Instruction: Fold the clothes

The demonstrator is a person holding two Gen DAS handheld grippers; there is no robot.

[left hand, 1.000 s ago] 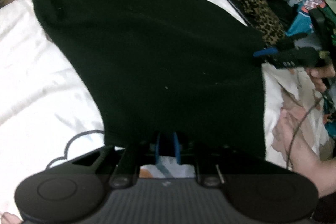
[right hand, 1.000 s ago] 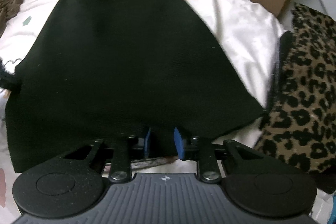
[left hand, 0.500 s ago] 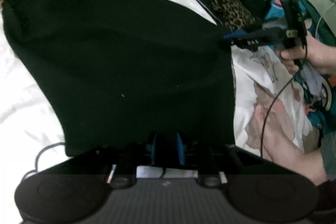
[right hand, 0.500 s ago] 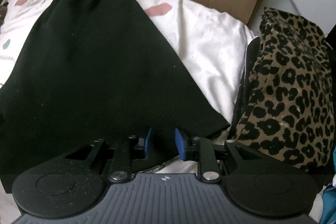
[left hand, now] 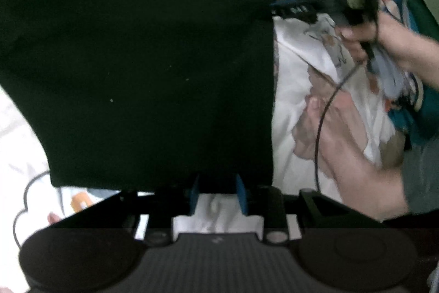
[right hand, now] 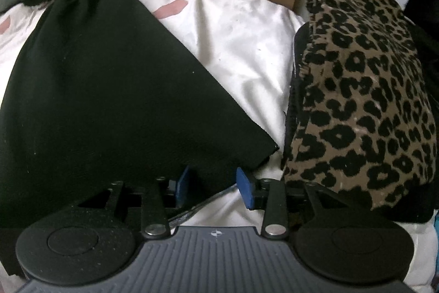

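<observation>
Between your two grippers the black garment point(left hand: 142, 67) stretches over the white sheet point(right hand: 241, 45). Your left gripper point(left hand: 216, 190) and right gripper point(right hand: 212, 184) both stand spread, hem edge between the blue pads; the leopard-print fabric point(right hand: 362, 89) lies right of your right one

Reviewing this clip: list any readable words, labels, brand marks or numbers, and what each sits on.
No readable text.
Right tongs: pale lettering on the side in the left view, too blurred to read.
Right tongs' body: small round emblem, no letters.
Left tongs' body: faint mark, unreadable.
</observation>
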